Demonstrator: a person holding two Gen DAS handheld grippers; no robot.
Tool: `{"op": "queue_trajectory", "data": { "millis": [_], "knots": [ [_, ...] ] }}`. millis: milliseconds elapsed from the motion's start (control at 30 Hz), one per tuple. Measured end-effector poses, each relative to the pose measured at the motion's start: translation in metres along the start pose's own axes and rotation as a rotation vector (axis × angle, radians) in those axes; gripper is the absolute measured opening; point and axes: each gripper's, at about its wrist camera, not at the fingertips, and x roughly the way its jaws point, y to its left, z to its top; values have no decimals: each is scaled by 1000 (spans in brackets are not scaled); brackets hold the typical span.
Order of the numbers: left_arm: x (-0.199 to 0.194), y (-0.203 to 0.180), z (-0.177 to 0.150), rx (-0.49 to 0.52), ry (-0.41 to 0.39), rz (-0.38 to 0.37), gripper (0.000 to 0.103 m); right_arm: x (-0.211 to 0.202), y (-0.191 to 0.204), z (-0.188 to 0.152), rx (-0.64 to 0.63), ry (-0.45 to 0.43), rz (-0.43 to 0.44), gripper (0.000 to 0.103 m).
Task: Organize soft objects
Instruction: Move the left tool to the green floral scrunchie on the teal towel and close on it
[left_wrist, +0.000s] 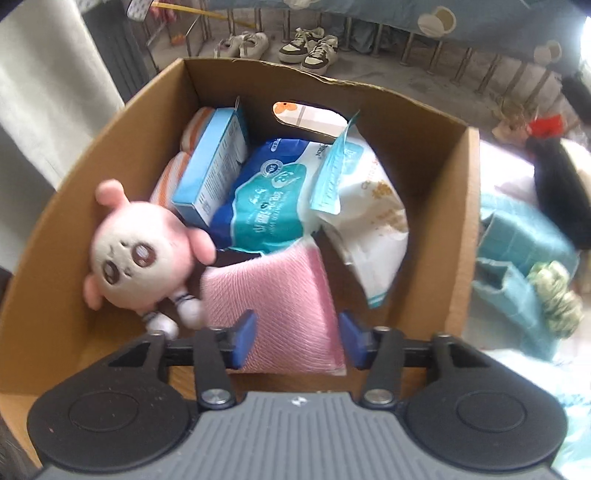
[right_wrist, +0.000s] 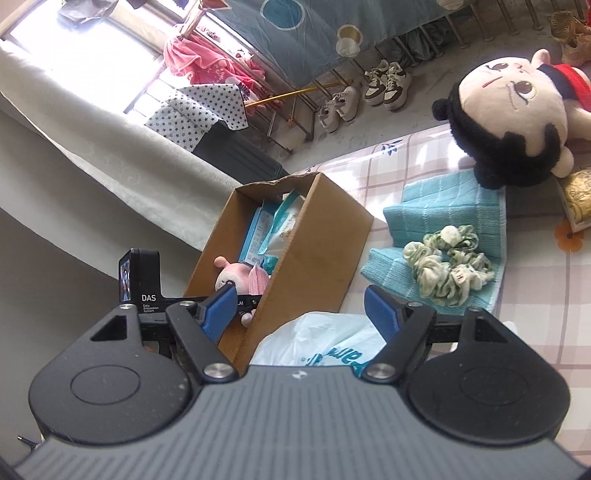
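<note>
My left gripper (left_wrist: 297, 341) points down into a cardboard box (left_wrist: 436, 177). Its blue pads stand apart on either side of a folded pink cloth (left_wrist: 273, 295) that lies in the box, and they do not press on it. A pink plush doll (left_wrist: 140, 254) leans against the box's left wall. My right gripper (right_wrist: 299, 314) hangs open and empty over a white plastic bag (right_wrist: 321, 343) next to the box (right_wrist: 317, 243). On the table to the right, a green-white scrunchie (right_wrist: 448, 264) rests on a teal towel (right_wrist: 443, 206). A black-haired doll (right_wrist: 513, 110) lies beyond them.
The box also holds a blue carton (left_wrist: 214, 173), a wipes pack (left_wrist: 266, 199), a white pouch (left_wrist: 373, 221) and an orange-striped cloth (left_wrist: 168, 181). A checked tablecloth (right_wrist: 535, 295) covers the table. Shoes (right_wrist: 369, 92) stand on the floor beyond, by a metal rack.
</note>
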Motion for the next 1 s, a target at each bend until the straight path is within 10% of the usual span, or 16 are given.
{"op": "queue_trajectory", "data": {
  "millis": [567,1000],
  "knots": [
    [-112,32,-52,-122,-257,-135,82,-51,-11,-20,29,-98,3,78],
    [-168,-55,-110,159,-380,-216,98,-121,-54,-61,45,-204,-69,82]
  ]
}}
